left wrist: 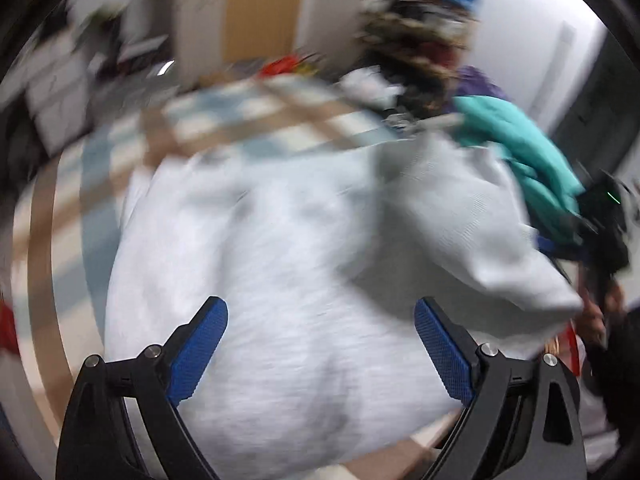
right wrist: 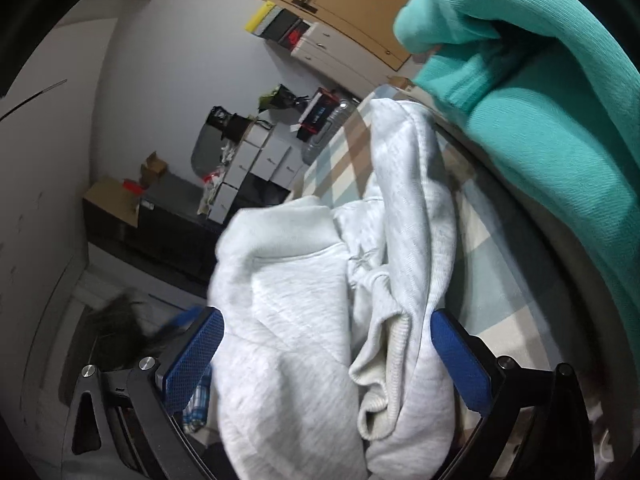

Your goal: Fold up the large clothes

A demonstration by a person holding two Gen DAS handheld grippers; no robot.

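Observation:
A large light grey sweatshirt (left wrist: 280, 248) lies bunched on a checked cloth-covered table (left wrist: 224, 120). My left gripper (left wrist: 320, 320) is open above its body, blue pads (left wrist: 200, 352) wide apart, nothing between them; this view is motion-blurred. My right gripper (right wrist: 326, 340) is open too, and the sweatshirt's crumpled folds and ribbed cuff (right wrist: 380, 380) hang between its blue pads (right wrist: 196, 356) without being pinched. The other gripper's black body (left wrist: 604, 216) shows at the right in the left wrist view.
A teal garment (right wrist: 552, 120) lies at the table's right side, also in the left wrist view (left wrist: 520, 144). A pile of mixed clothes (left wrist: 420, 32) stands behind. White boxes (right wrist: 260, 160) and a dark bench (right wrist: 160, 220) stand beyond the table edge.

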